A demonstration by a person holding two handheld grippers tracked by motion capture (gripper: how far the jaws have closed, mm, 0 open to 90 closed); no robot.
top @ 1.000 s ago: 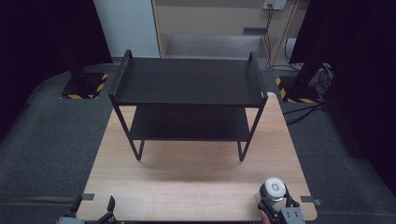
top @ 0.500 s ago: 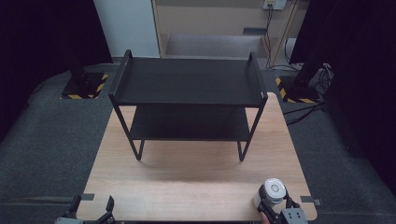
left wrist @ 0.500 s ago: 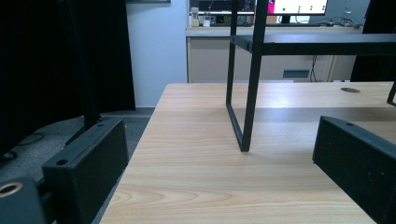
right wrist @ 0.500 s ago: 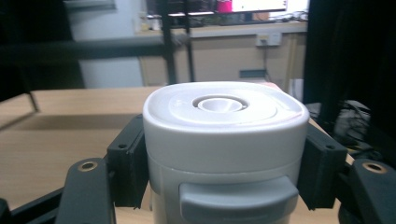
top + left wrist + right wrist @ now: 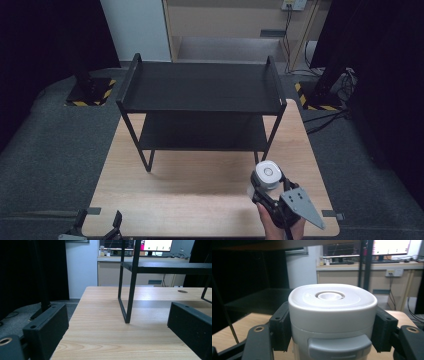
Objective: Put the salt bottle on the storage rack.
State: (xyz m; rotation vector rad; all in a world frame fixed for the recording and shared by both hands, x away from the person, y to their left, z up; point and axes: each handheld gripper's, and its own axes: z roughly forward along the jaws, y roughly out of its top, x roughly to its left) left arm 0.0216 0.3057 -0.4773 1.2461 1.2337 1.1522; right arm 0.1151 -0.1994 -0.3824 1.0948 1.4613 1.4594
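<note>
At the bottom right of the high view, the right gripper (image 5: 267,187) had its jaws clenched on a white lidded container (image 5: 266,175), one jaw pressed to each side, above the near part of the wooden table (image 5: 200,200). In the lower left corner, the left gripper (image 5: 97,227) sat at the table's near edge, jaws released and wide apart with nothing between them. Farther up the frame, a black two-tier shelf rack (image 5: 200,90) stood on the table's far half.
</note>
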